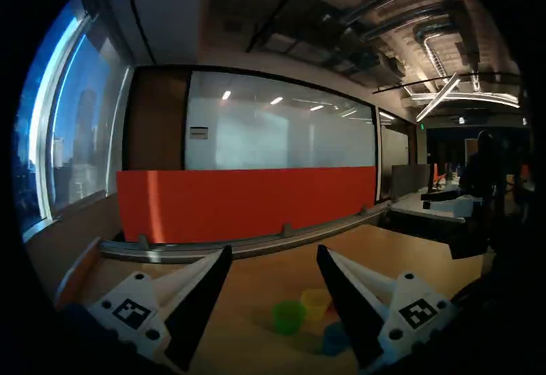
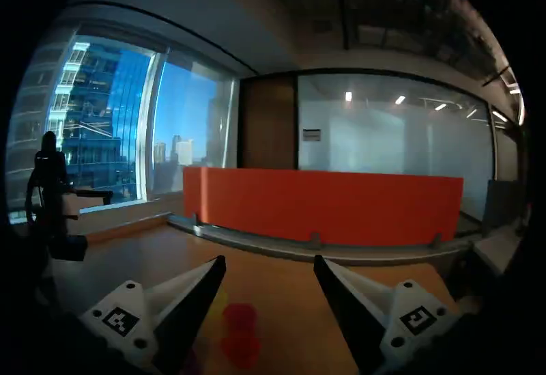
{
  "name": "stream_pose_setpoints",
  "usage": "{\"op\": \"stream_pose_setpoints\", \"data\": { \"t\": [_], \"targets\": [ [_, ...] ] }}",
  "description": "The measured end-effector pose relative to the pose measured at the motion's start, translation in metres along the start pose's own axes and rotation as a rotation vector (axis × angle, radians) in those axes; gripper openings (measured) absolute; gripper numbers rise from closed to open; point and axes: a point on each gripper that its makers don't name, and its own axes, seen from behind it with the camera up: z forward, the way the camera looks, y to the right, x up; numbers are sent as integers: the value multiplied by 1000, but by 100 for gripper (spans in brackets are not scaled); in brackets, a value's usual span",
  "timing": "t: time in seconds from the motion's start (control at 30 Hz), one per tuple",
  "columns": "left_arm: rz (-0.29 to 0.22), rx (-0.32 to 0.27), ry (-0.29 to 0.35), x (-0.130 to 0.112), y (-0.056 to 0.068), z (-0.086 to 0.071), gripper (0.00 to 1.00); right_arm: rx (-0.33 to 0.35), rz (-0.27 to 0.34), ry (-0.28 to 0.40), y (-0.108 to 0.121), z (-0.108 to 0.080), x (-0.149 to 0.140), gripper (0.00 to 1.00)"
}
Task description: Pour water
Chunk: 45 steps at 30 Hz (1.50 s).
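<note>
Along the left side of the room stands a tall window, with daylight and towers behind it. A frosted glass wall spans the back, and an orange partition runs below it along the far edge of a wooden table. At the right of the left gripper view, a person appears as a dark outline beyond the table. At the left of the right gripper view, a dark stand rises in front of the window. The left gripper hangs over the table with its two fingers spread wide and nothing between them. The right gripper is likewise spread wide and holds nothing. On the table below the left gripper, three cups sit close together: a green cup, a yellow cup just behind it, and a blue cup partly hidden by that gripper's finger. Whether the cups touch cannot be told. In the right gripper view, a red cup sits on the table between the fingers, blurred, with a patch of yellow just beside it at the edge of one finger.
</note>
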Motion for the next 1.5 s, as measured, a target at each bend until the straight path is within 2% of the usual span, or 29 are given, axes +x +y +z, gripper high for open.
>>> {"op": "stream_pose_setpoints", "data": {
  "t": [0.17, 0.27, 0.4, 0.6, 0.77, 1.07, 1.5],
  "targets": [
    [-21, -71, -13, 1, 11, 0, 92, 62, -24, 9, -14, -2, 5, 100],
    [-21, -88, -12, 2, 11, 1, 92, 78, -30, 5, -18, -1, 3, 100],
    [-1, -98, -19, -1, 11, 2, 92, 97, -34, -2, -21, 0, 3, 100],
    [35, -138, -40, -9, 22, 1, 92, 117, -31, -8, -24, 0, 4, 100],
    [48, -179, -63, -23, 31, 1, 92, 137, -24, -28, -25, -1, 0, 100],
    [53, -235, -100, -48, 42, 3, 92, 167, -21, -52, -31, 1, -12, 100],
    [56, -290, -171, -94, 51, 11, 92, 220, -35, -91, -48, 10, -30, 100]
  ]
}}
